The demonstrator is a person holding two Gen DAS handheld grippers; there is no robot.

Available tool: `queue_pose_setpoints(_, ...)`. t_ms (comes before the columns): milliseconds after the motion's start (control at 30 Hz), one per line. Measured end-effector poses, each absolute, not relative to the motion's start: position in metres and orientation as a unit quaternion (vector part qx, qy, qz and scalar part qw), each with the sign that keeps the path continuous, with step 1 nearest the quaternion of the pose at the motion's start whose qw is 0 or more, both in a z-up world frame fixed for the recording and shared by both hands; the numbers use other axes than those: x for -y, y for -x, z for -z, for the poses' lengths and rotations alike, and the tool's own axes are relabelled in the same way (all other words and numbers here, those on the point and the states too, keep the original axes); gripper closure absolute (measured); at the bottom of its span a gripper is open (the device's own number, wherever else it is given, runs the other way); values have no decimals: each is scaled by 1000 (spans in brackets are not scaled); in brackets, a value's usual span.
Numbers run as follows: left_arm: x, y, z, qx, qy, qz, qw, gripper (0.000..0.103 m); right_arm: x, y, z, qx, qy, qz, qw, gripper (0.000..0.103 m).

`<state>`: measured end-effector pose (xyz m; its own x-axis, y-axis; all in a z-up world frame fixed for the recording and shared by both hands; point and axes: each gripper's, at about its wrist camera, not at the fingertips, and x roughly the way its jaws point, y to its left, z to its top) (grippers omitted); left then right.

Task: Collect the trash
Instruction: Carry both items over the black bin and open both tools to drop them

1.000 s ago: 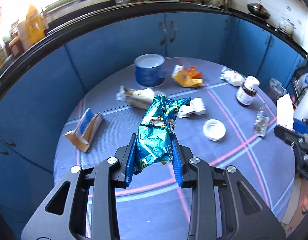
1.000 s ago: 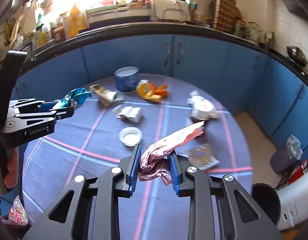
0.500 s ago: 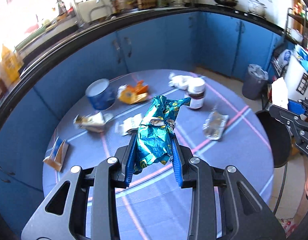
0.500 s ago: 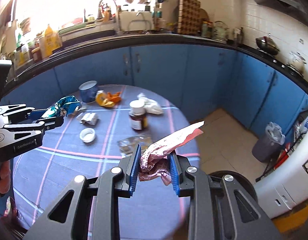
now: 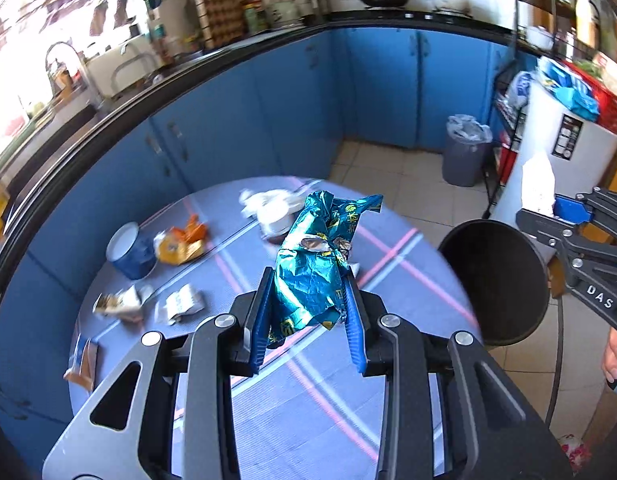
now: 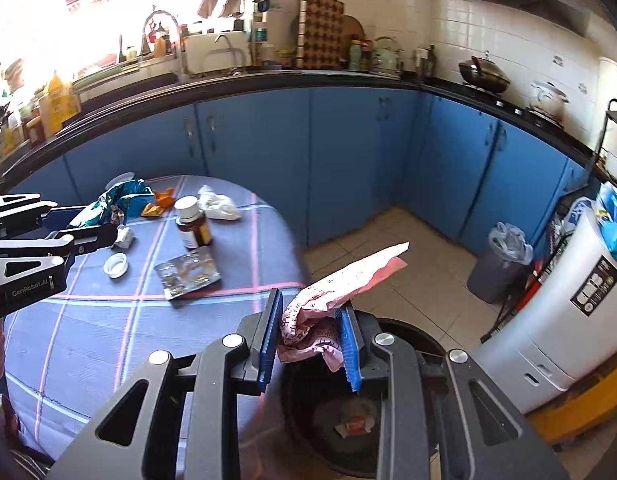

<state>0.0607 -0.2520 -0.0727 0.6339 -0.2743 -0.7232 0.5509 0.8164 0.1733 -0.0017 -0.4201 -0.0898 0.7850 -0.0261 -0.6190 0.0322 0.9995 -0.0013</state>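
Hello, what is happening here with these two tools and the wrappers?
A person is clearing trash off the round table with a claw in each hand. The left claw is shut on a crumpled teal foil wrapper, held above the table. The right claw is shut on a pink wrapper, held over the open black bin beside the table, which already has some trash inside. More litter, a brown jar and a blue cup are on the table.
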Motion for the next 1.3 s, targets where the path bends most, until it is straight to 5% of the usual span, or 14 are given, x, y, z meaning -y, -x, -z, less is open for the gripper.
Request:
queue_pose_setpoints(500,339,-46,61,-330,-235,296,865,70,470,14,94,-319,-26,47,946,73)
queue_pose_setpoints(567,350,-45,59,-326,-238,302,864,70,477,14,95,-316,-29,58,947,63)
queue_pose_setpoints(633,359,-45,58,-324,-241,305,862,70,486,16,95,-313,-32,70,947,7)
queue_pose_setpoints(1133,417,-33,57,-325,-254,345,843,67,539,44,108,-301,-63,127,943,6)
queue_pose_setpoints(1200,423,-31,56,-322,-258,349,841,57,542,46,109,-301,-65,128,943,6)
queue_pose_setpoints(1233,426,-29,56,-320,-261,348,842,44,543,48,110,-301,-65,128,943,6)
queue_pose_setpoints(1267,427,-29,54,-317,-259,347,844,13,543,49,110,-301,-66,128,943,6)
queue_pose_setpoints(1300,425,-28,51,-308,-251,348,849,4,543,50,111,-300,-67,127,943,6)
